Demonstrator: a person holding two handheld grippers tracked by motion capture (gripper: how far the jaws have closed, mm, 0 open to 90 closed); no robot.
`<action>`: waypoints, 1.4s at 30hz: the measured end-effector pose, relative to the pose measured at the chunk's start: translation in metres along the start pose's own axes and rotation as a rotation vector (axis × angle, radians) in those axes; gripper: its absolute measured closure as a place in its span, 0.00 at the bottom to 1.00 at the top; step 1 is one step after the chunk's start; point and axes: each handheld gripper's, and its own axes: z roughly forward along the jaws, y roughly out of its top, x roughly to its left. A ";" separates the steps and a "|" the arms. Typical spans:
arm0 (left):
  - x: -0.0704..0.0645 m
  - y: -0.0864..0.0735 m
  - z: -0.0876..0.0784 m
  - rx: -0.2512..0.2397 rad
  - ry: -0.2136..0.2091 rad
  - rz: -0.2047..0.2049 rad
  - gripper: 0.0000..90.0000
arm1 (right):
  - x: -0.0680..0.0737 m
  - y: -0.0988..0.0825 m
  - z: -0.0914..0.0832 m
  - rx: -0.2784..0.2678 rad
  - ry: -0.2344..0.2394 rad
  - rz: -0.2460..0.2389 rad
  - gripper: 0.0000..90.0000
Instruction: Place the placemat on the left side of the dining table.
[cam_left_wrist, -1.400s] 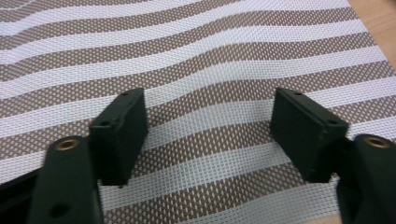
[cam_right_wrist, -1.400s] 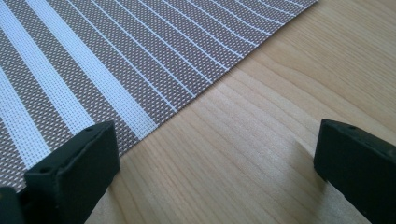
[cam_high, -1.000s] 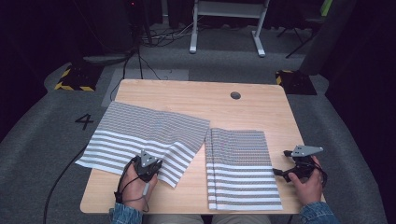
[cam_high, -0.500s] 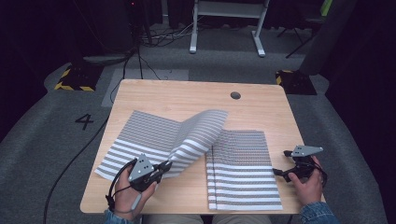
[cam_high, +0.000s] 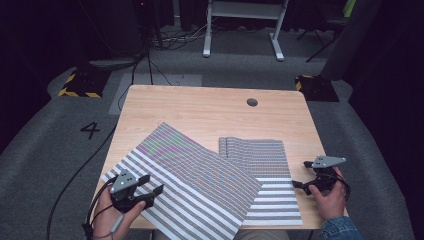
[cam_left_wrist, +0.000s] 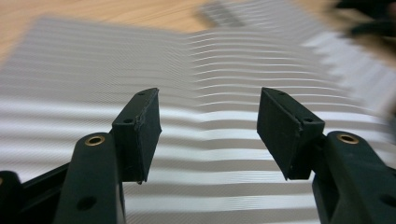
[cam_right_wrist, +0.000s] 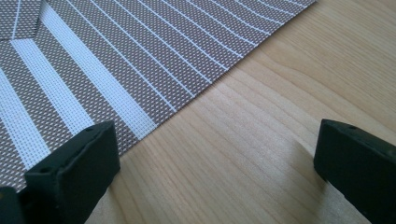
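Bare table lies beyond the striped mat; both tools, left and right, gape wide, empty.

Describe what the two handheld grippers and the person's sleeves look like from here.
Both the left gripper and right gripper are black with two blocky jaws, each topped by a grey three-cornered plate and trailing a black cable. Brass-coloured rivets show at the jaw bases. A blue denim sleeve covers the right forearm.

Bare table lies open beyond the striped mats; only a small hole interrupts it.
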 end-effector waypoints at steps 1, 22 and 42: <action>0.005 -0.003 0.004 0.032 0.035 -0.013 0.44 | 0.000 0.000 0.000 -0.001 0.000 0.000 0.00; 0.035 -0.035 0.051 0.139 0.325 -0.128 0.32 | 0.000 0.000 0.000 -0.002 0.000 0.000 0.00; 0.029 -0.032 0.058 0.099 0.243 -0.038 0.73 | 0.000 0.000 0.000 -0.002 0.001 0.000 0.00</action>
